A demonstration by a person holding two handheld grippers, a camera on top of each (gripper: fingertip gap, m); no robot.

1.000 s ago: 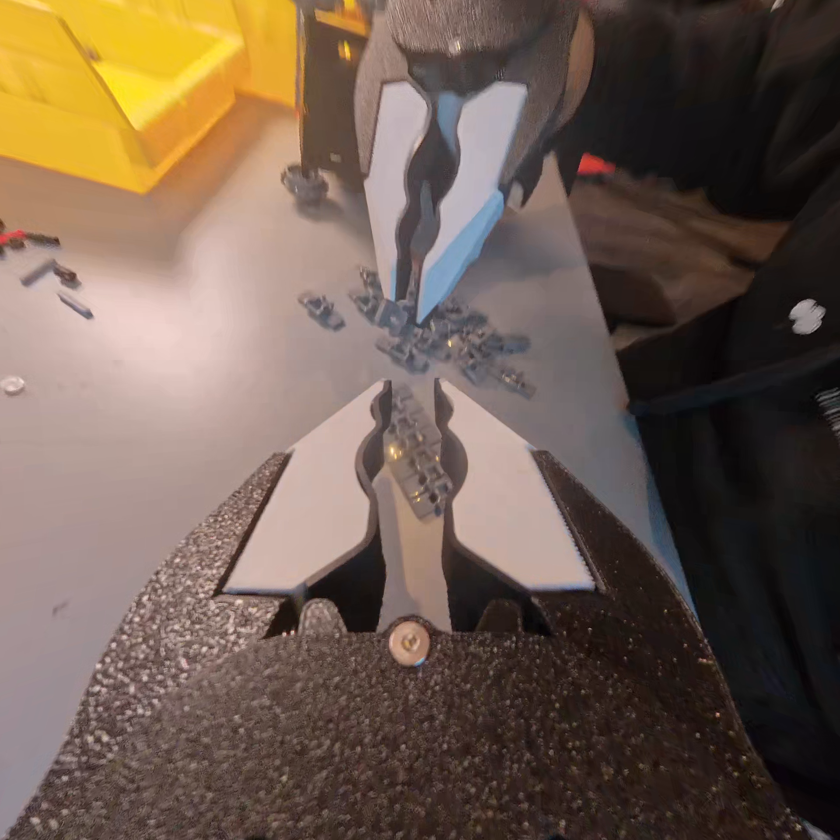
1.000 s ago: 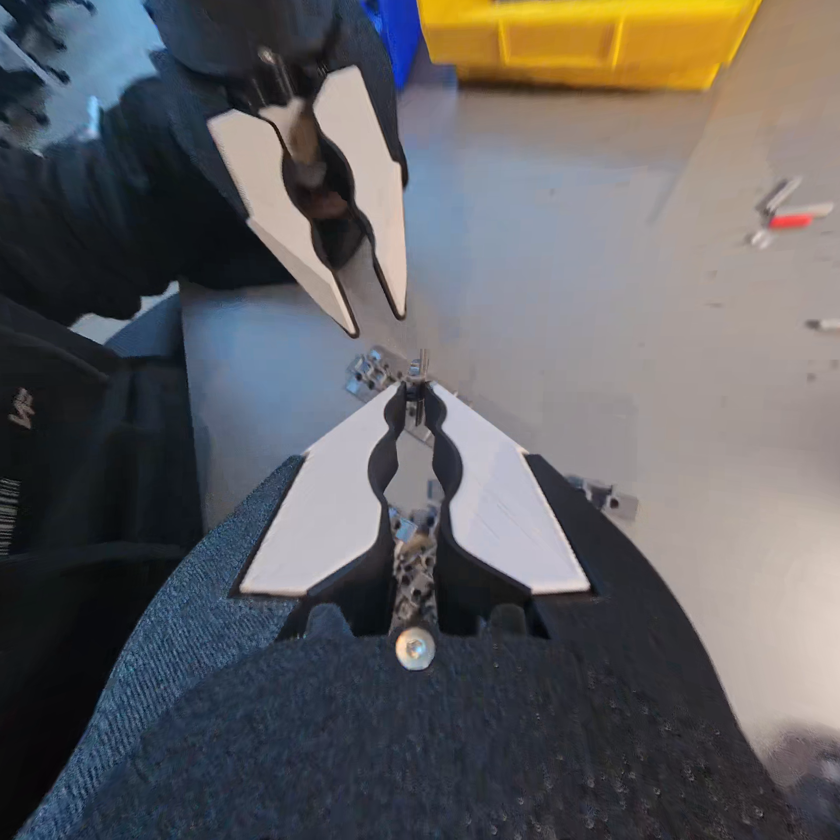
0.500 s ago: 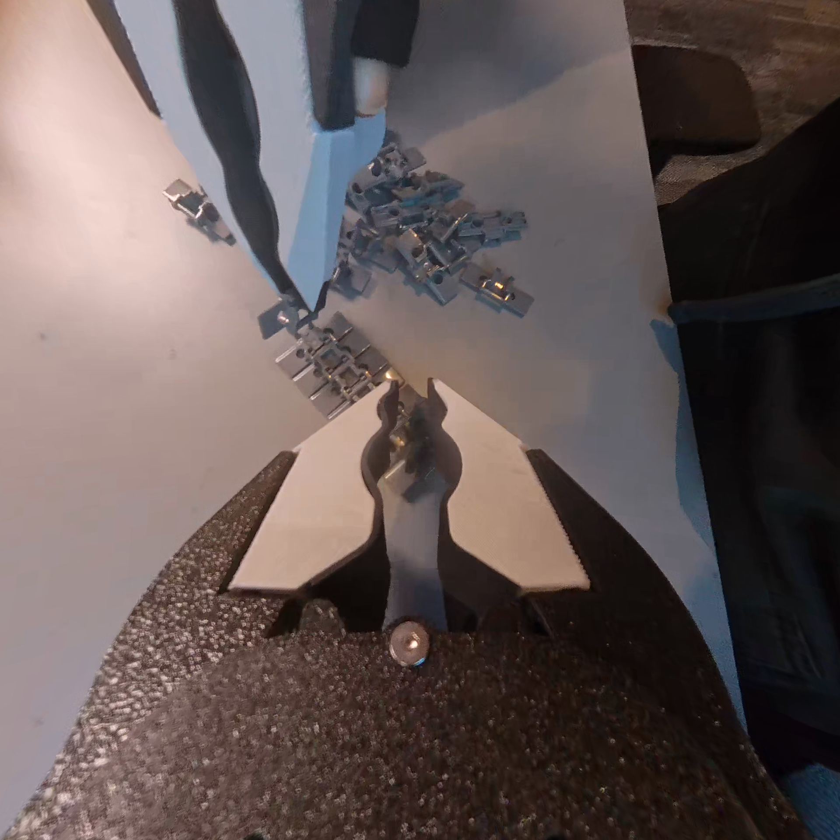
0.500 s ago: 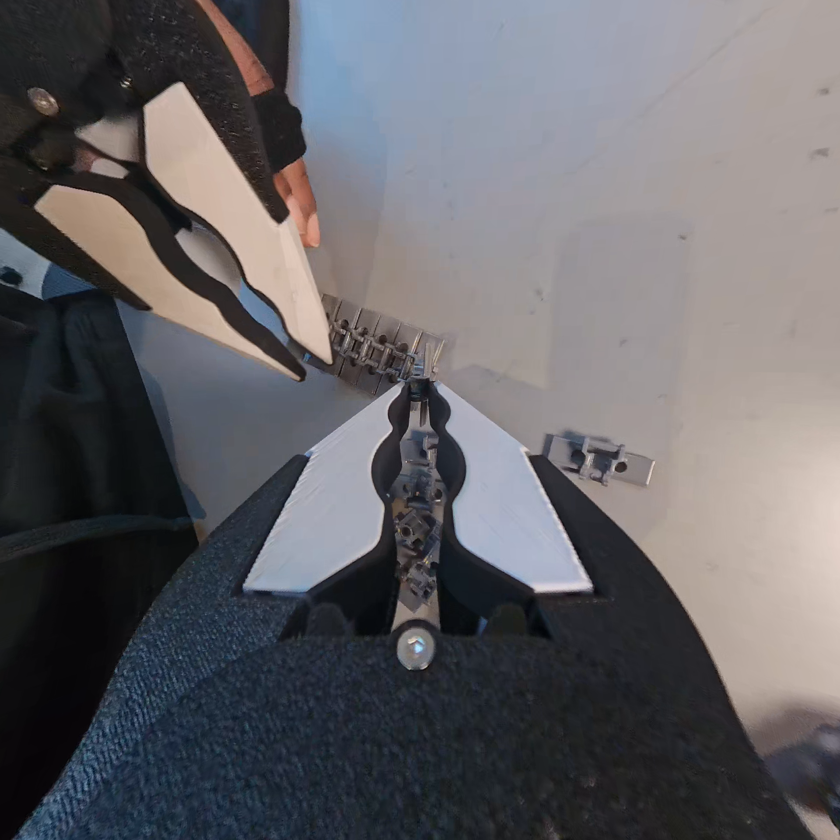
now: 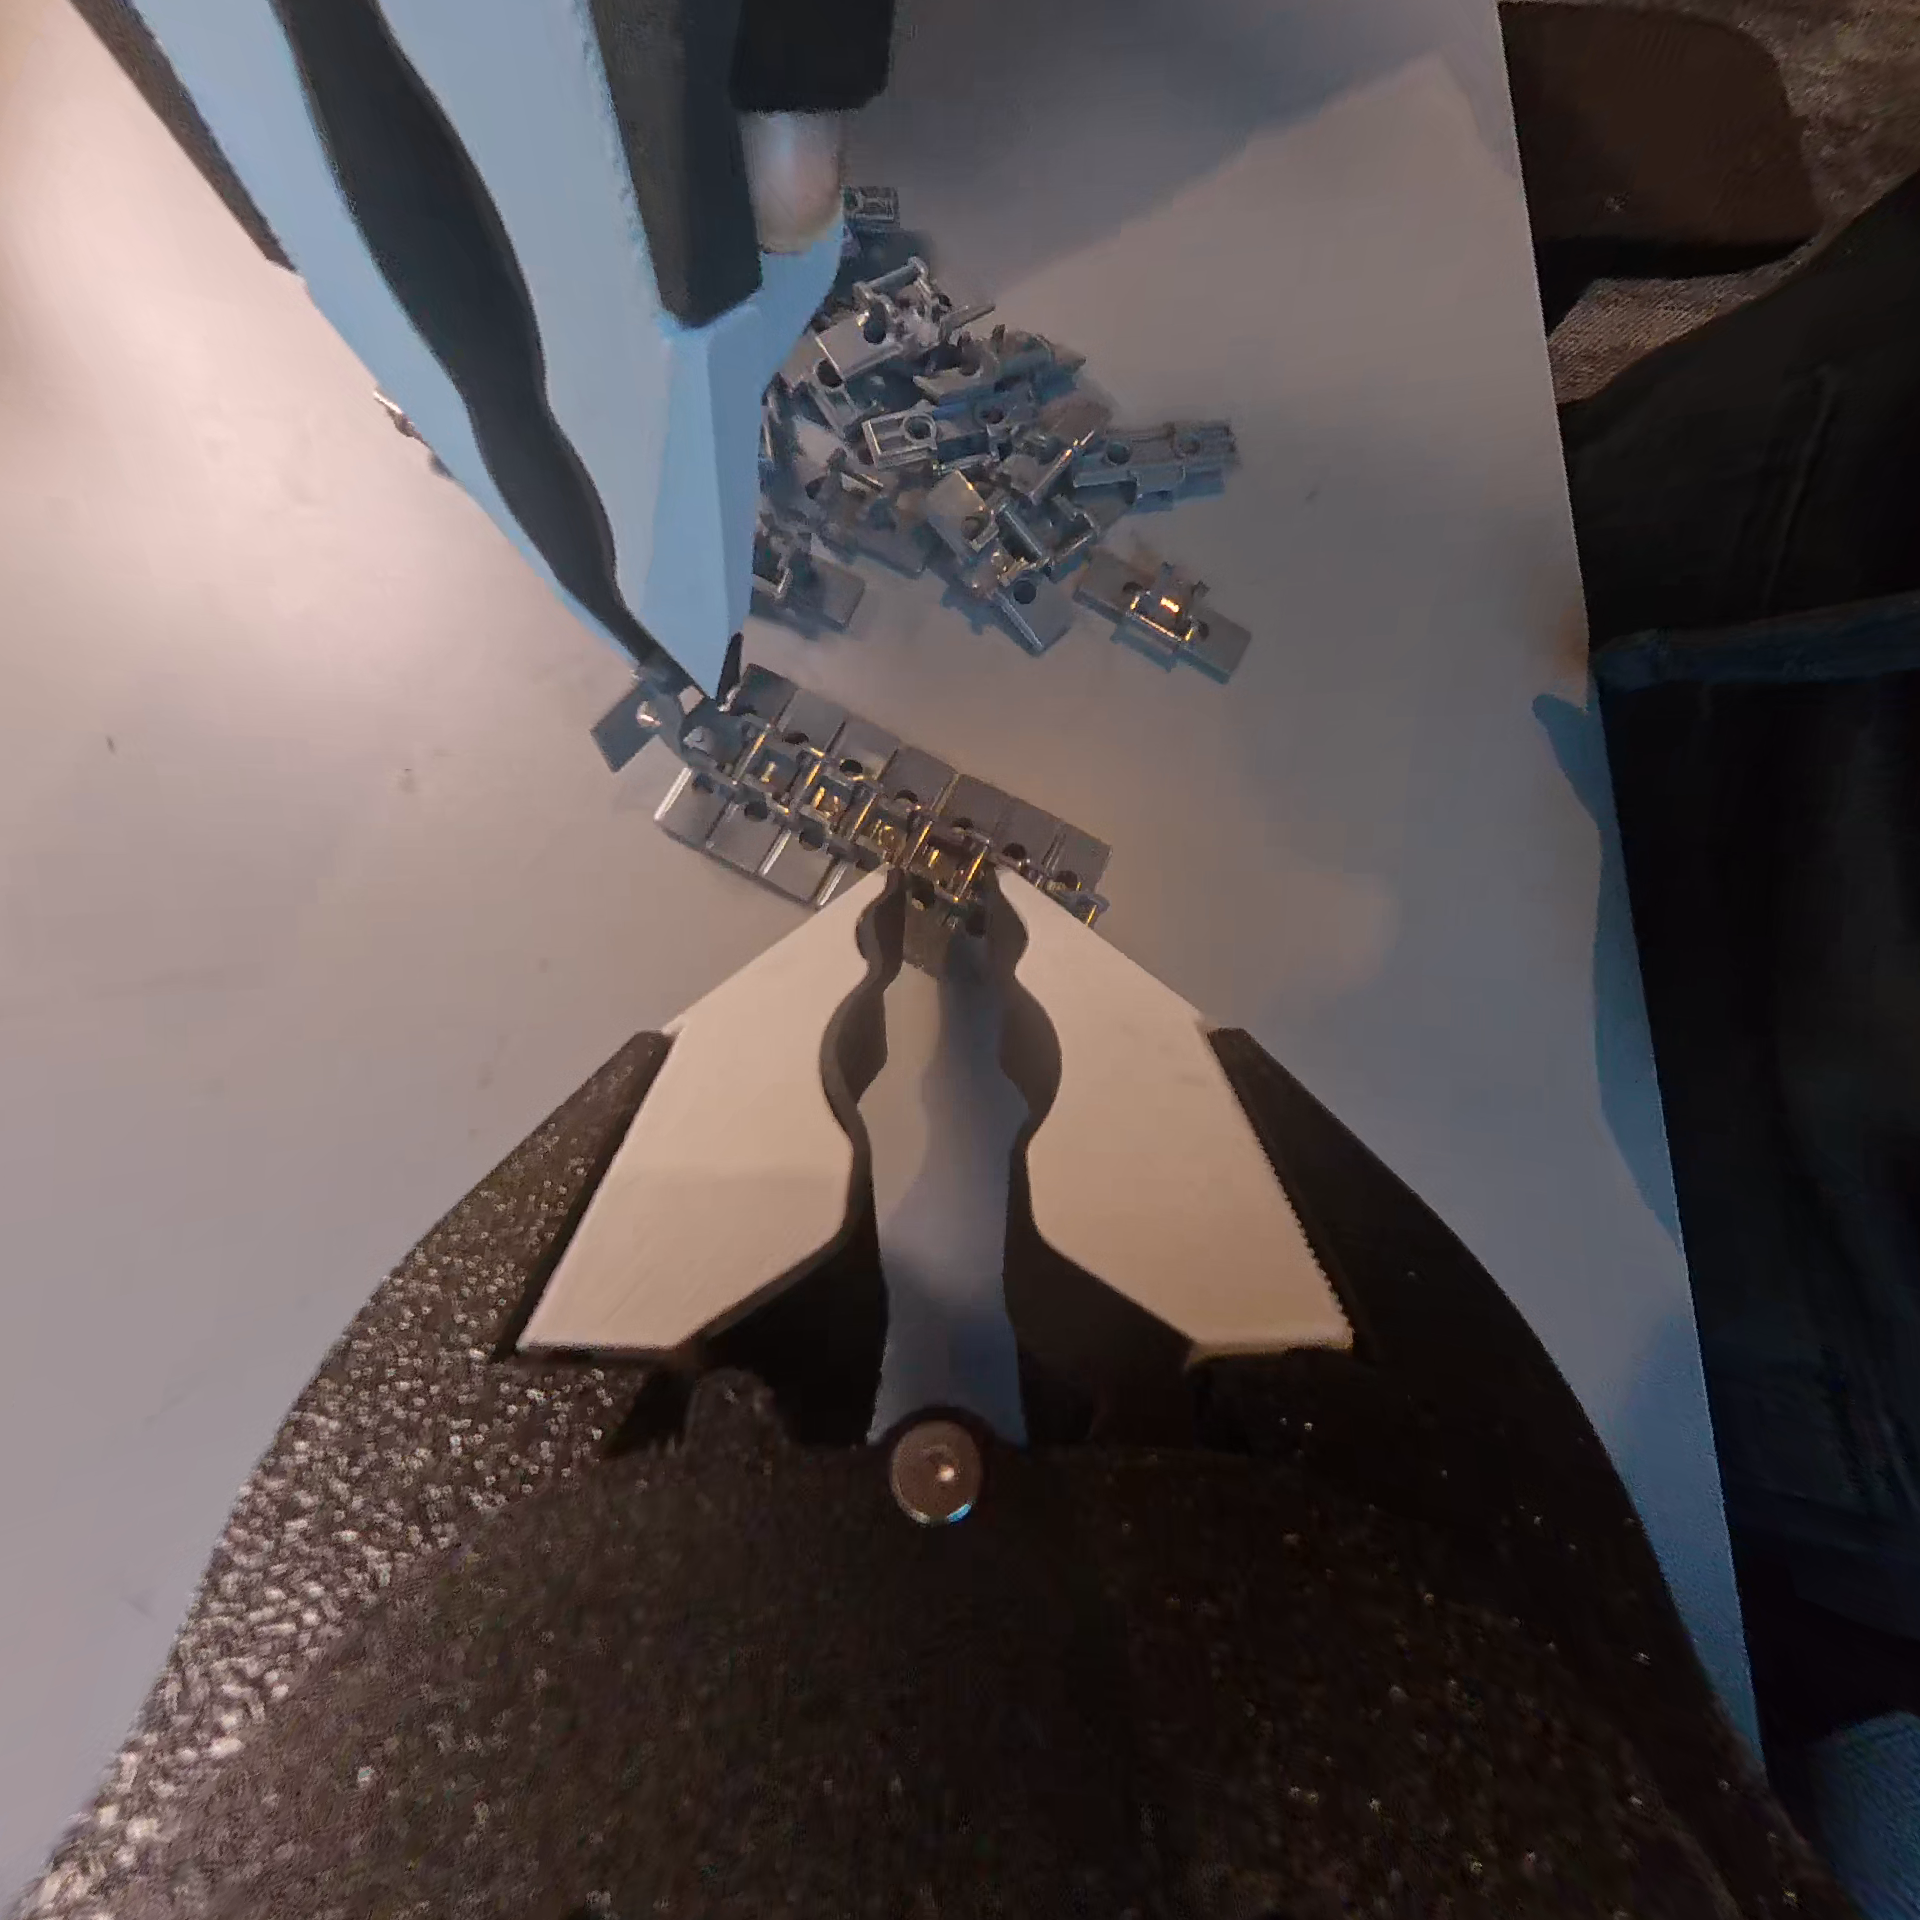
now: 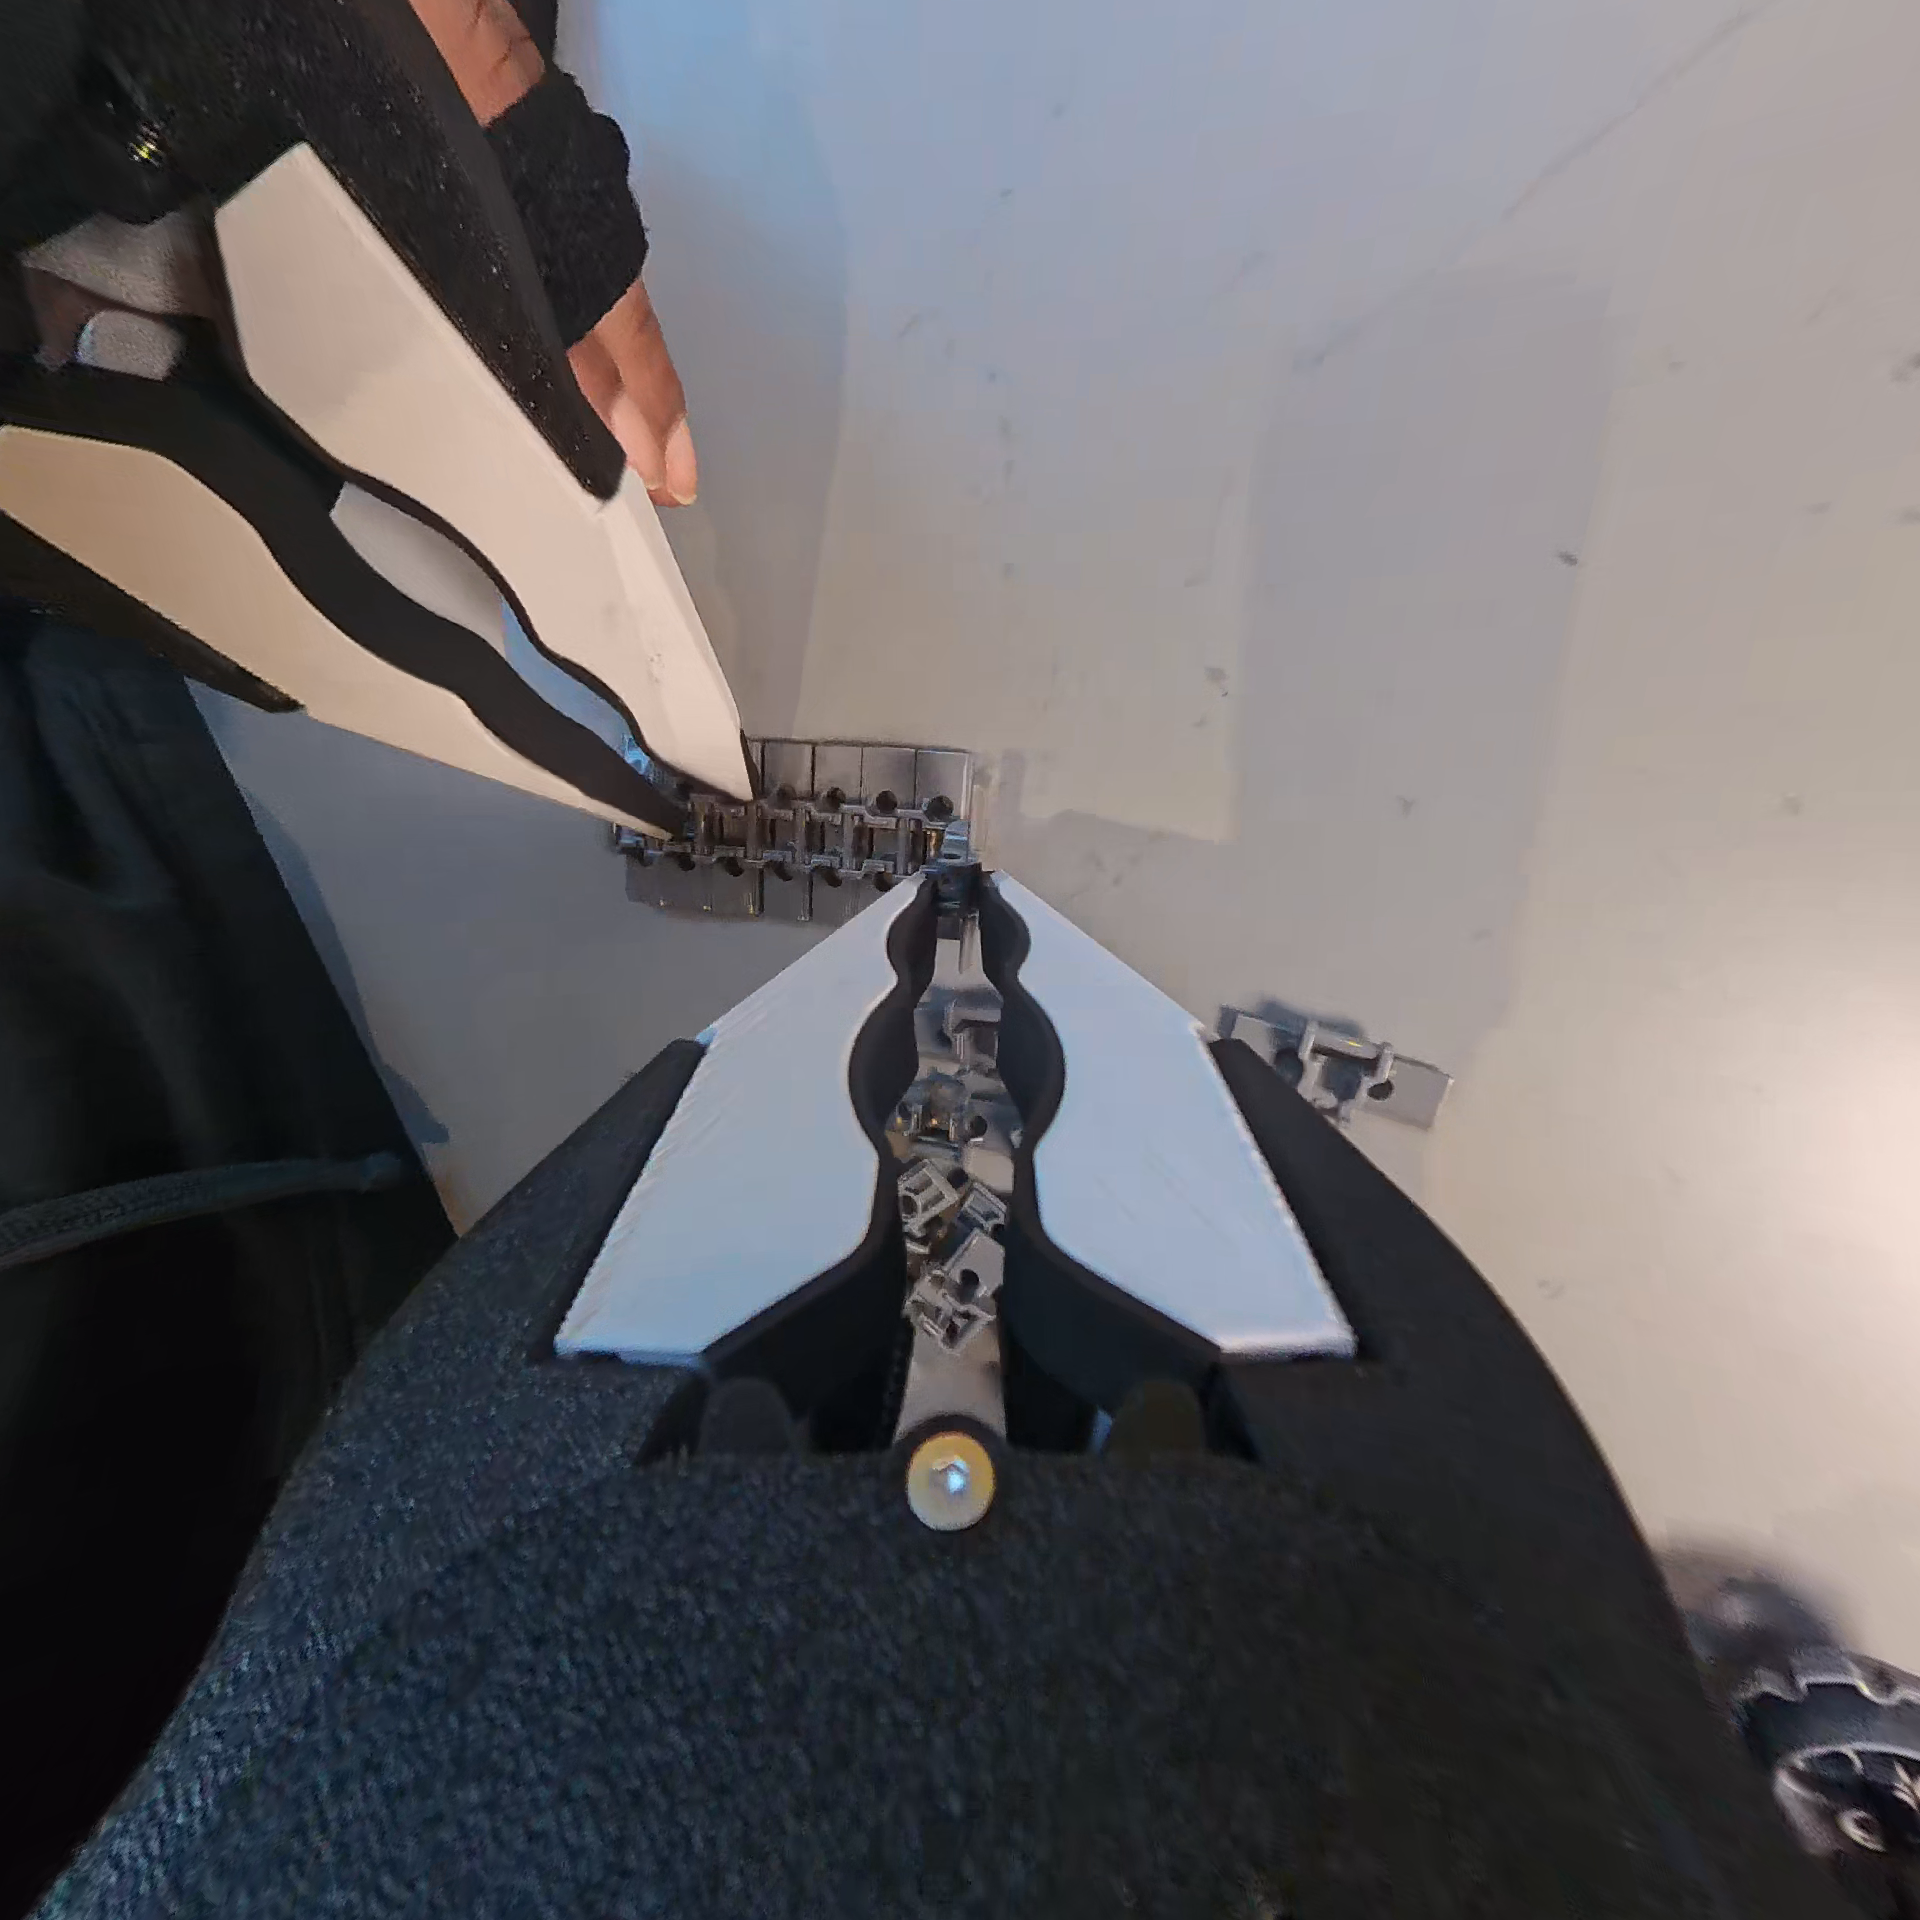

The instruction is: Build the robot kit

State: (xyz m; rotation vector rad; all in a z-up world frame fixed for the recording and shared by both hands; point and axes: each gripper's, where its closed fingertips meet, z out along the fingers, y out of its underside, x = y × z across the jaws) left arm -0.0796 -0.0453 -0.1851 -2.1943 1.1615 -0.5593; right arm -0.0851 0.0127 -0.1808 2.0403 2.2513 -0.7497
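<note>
A grey table [image 5: 260, 935] with small dark specks fills both views. A pile of loose metal links [image 5: 966, 468] lies on it near its right edge, the links heaped at all angles. One flat link [image 5: 1158, 613] lies just beside the pile, on its near side. A brownish mark [image 5: 1564, 649] stains the table's edge. Beyond that edge hangs dark fabric [image 5: 1766, 935].

In the right wrist view, a single link [image 6: 1335, 1065] lies alone on the table [image 6: 1351, 520], well apart from the dark fabric [image 6: 156, 1039] and its black cord [image 6: 208, 1195]. A blurred, black, ribbed round object [image 6: 1829, 1745] sits in the lower right corner.
</note>
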